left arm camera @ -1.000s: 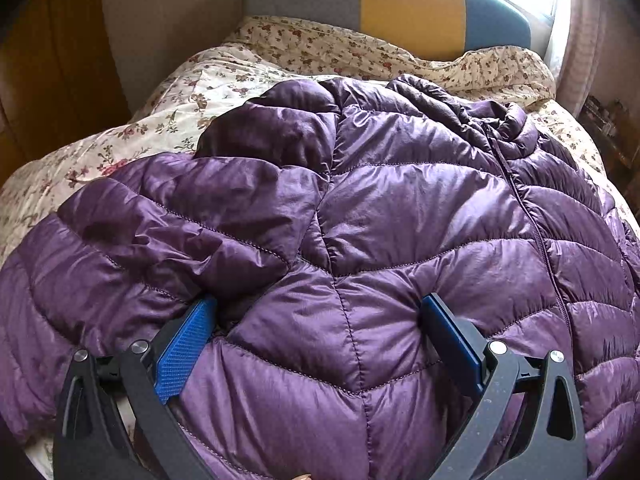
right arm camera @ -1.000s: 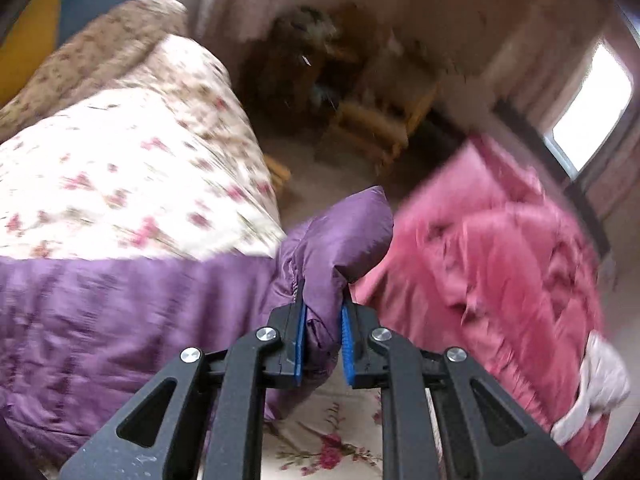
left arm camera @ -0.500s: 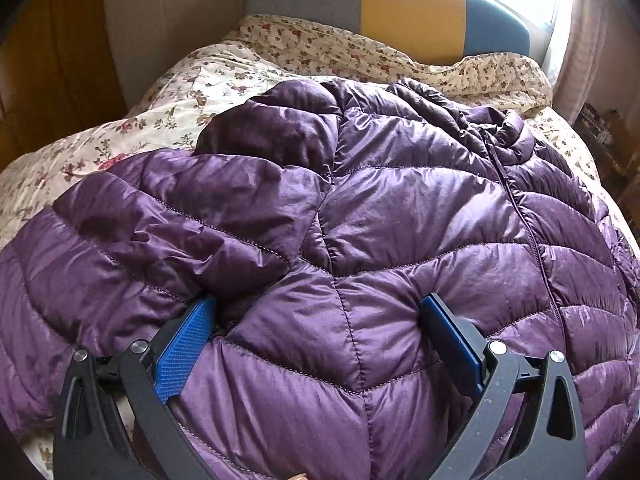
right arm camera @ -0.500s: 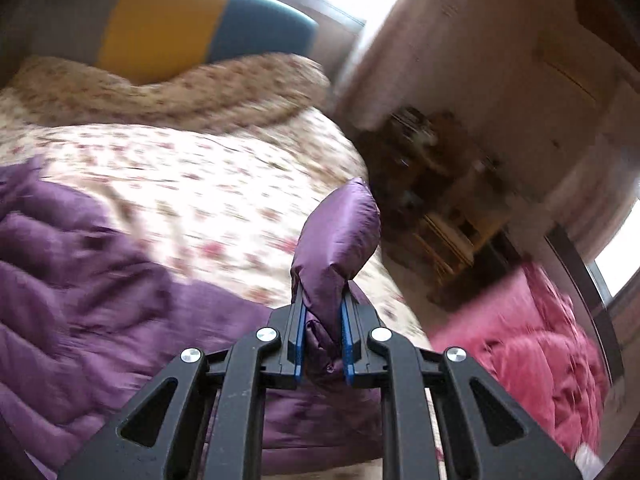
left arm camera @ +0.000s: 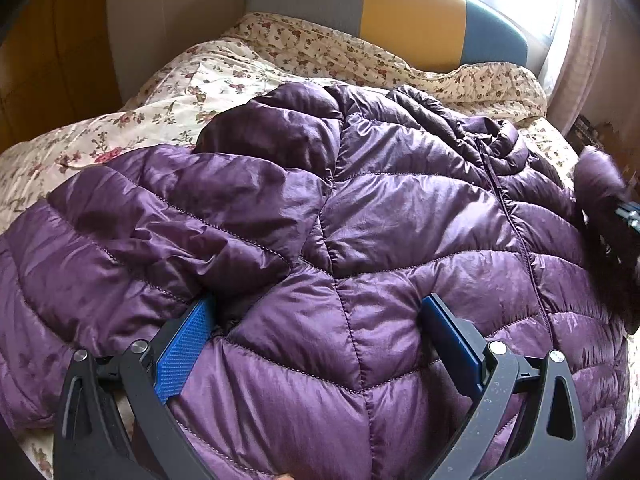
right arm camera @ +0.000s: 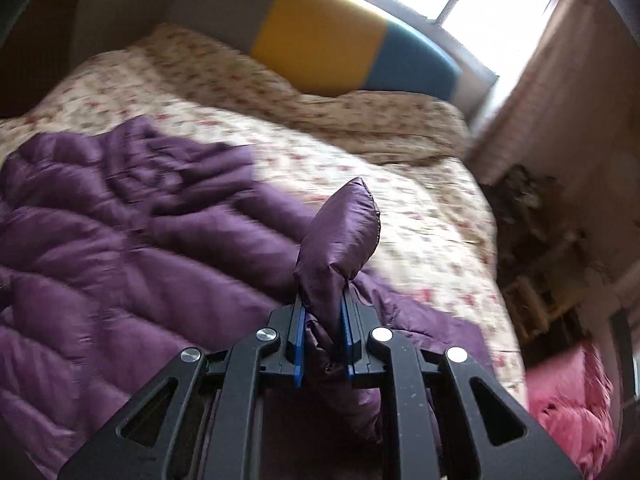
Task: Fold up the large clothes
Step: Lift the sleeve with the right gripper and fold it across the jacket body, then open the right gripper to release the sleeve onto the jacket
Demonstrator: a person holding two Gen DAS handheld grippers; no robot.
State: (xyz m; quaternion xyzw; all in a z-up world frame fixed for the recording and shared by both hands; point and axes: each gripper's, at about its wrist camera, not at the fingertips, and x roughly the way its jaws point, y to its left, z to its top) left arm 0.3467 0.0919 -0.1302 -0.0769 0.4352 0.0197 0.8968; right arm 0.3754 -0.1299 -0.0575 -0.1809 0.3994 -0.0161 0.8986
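A purple quilted puffer jacket (left arm camera: 360, 216) lies spread on the bed, zip up. My left gripper (left arm camera: 316, 340) is open, its blue pads pressing down on the jacket's near part with a fold of fabric bulging between them. My right gripper (right arm camera: 322, 340) is shut on the jacket's sleeve end (right arm camera: 340, 232), which stands up above the fingers, held over the jacket's right side (right arm camera: 120, 264). The lifted sleeve and the right gripper also show at the right edge of the left wrist view (left arm camera: 604, 192).
The bed has a floral cover (left arm camera: 200, 92) and a grey, yellow and blue headboard (left arm camera: 412, 20) under a window. A pink quilt (right arm camera: 568, 412) lies on the floor right of the bed, beside cluttered furniture (right arm camera: 532, 248). A wooden wardrobe (left arm camera: 48, 60) stands left.
My right gripper has swung left with the sleeve end, from over the floor side to over the jacket, and now enters the left wrist view. The left gripper has stayed pressed on the jacket.
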